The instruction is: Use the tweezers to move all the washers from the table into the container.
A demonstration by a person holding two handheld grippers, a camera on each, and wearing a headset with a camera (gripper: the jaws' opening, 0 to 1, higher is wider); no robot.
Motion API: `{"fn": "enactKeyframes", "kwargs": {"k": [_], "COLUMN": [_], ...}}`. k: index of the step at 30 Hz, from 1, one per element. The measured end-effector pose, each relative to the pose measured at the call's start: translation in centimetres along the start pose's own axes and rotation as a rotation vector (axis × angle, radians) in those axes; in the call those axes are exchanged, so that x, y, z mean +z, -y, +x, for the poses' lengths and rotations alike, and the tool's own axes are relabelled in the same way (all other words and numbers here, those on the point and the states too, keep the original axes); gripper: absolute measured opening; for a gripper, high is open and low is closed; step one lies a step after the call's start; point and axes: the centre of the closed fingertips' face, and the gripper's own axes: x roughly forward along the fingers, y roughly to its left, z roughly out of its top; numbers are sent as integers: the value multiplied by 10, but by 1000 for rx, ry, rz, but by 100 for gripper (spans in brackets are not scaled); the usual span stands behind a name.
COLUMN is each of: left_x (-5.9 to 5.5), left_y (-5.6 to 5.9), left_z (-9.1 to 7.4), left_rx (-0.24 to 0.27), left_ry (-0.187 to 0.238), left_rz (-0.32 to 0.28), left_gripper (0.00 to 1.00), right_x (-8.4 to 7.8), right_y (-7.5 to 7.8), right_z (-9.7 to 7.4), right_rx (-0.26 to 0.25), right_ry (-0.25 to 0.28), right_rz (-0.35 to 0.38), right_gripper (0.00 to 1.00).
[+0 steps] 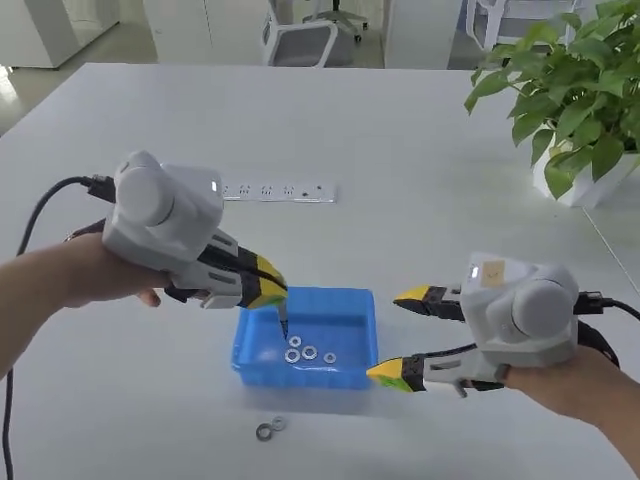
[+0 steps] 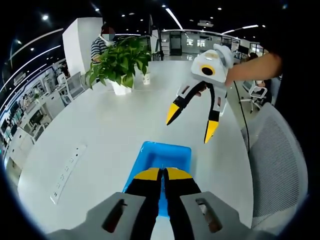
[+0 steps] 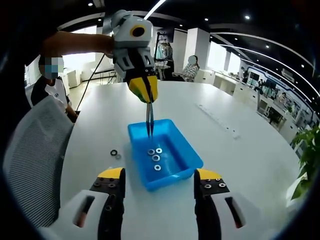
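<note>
A: While the left gripper (image 1: 268, 285) has its jaws pressed together on the tweezers (image 1: 281, 318), which step is read?
B: Drop-off, as judged. The tweezer tips are held down inside the blue container (image 1: 355, 296), just above four washers (image 1: 309, 352) lying on its floor. Whether a washer is pinched in the tips cannot be told; too small.
A: Right gripper (image 1: 385, 335)?
B: Jaws spread wide, nothing held. It is held at the container's right side; contact cannot be told.
A: Remaining?
B: Left on the table (image 1: 400, 150): two washers (image 1: 271, 428), close together, just in front of the container's near wall. The task is judged about two-thirds done.
A: Next move?
B: The tips are to be lifted clear of the rim, carried over the near wall and lowered onto one of the pair. A flat washer on a smooth top: an edge or the hole is to be caught, with the squeeze kept light so it isn't flicked off. The neighbour is likely to be nudged.
</note>
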Motion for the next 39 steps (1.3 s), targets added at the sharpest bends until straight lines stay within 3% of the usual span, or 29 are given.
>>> {"fn": "enactKeyframes", "kwargs": {"k": [23,39], "left_x": [7,-7], "left_y": [36,62], "left_z": [-18,-15], "left_rx": [-11,-46], "left_ry": [8,15], "left_rz": [24,41], "left_gripper": [6,6], "right_x": [-1,-3], "right_y": [-21,-30], "right_z": [-10,-12], "right_rx": [-1,-12], "right_ry": [-1,2], "right_rz": [-7,-6], "right_gripper": [59,64]}}
